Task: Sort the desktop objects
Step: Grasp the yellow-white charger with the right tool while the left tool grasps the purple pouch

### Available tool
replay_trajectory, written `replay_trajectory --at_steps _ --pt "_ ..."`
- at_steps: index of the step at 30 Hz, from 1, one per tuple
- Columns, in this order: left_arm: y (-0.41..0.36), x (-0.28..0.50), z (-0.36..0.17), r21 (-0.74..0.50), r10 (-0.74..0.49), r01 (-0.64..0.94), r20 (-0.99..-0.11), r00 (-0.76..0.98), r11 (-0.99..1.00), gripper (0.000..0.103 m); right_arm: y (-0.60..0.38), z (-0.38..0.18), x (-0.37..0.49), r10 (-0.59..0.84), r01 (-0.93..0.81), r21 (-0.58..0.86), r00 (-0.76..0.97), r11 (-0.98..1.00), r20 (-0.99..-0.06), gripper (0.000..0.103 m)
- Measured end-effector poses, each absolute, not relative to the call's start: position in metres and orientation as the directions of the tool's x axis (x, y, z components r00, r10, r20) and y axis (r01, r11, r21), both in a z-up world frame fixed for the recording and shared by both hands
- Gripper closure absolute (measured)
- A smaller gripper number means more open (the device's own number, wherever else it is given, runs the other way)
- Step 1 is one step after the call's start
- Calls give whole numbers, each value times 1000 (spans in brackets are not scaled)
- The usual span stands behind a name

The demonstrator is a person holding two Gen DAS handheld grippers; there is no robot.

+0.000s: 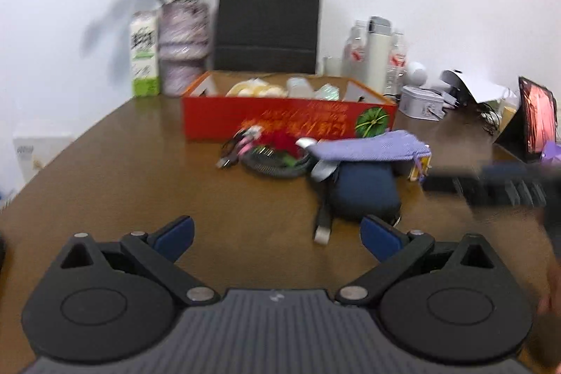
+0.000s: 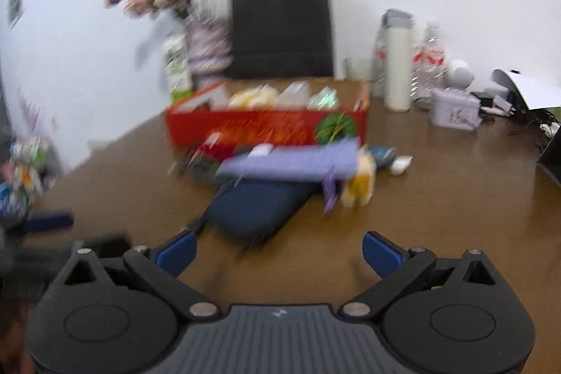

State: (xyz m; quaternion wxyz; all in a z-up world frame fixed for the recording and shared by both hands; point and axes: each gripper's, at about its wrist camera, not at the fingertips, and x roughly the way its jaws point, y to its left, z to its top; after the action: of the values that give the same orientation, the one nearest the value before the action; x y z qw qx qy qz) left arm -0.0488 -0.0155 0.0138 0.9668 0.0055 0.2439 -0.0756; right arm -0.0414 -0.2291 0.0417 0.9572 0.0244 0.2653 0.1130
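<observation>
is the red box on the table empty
No, the red box stands open and holds several pale wrapped items visible above its front wall.

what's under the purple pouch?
The purple pouch lies across a dark blue case, its right end beside a yellow packet. The pouch hides the case's far edge and anything else beneath.

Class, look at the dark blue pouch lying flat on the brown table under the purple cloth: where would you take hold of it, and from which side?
Grip the dark blue pouch at its near, uncovered end, across its narrow width. Come from the camera side, low over the table. It lies flat, its far end is under the purple cloth, and the open right tongs already face that end.
</observation>
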Motion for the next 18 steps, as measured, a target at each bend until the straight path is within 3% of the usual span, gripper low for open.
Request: replay_trajectory --at_steps 3,5,6,7,9,10,13,15,16,18 --pt "-38 -23 14 -14 -210 231 -473 855 973 0 -238 51 6 176 -156 81 859 984 -481 11" --pt "-53 -7 14 -30 -235 253 -489 840 967 1 -242 46 44 170 -145 90 836 985 -522 15" --pt "-60 1 13 -42 -244 258 -496 833 965 3 -244 42 58 166 -134 98 824 986 -542 31" --pt "-67 8 12 -52 -251 261 -505 826 964 12 -247 36 75 156 -107 119 801 987 -577 49" --pt "-78 21 7 -60 -263 274 -531 805 960 21 -251 27 92 148 -64 155 771 986 -619 66" --pt "-83 27 4 -62 -257 268 -545 798 961 23 -255 24 93 175 -66 198 777 978 -605 67" --pt "-90 39 -5 -76 -269 275 -562 782 958 49 -260 22 81 179 -56 225 803 973 -569 67" --pt "-89 32 -3 -56 -248 260 -545 801 964 75 -262 24 70 168 -53 216 812 975 -559 67" --pt "-87 26 0 -46 -243 261 -552 798 964 98 -264 26 63 170 -60 213 817 975 -551 67" --pt "-76 6 10 -92 -281 278 -554 784 956 102 -270 29 52 171 -64 208 814 976 -555 67"
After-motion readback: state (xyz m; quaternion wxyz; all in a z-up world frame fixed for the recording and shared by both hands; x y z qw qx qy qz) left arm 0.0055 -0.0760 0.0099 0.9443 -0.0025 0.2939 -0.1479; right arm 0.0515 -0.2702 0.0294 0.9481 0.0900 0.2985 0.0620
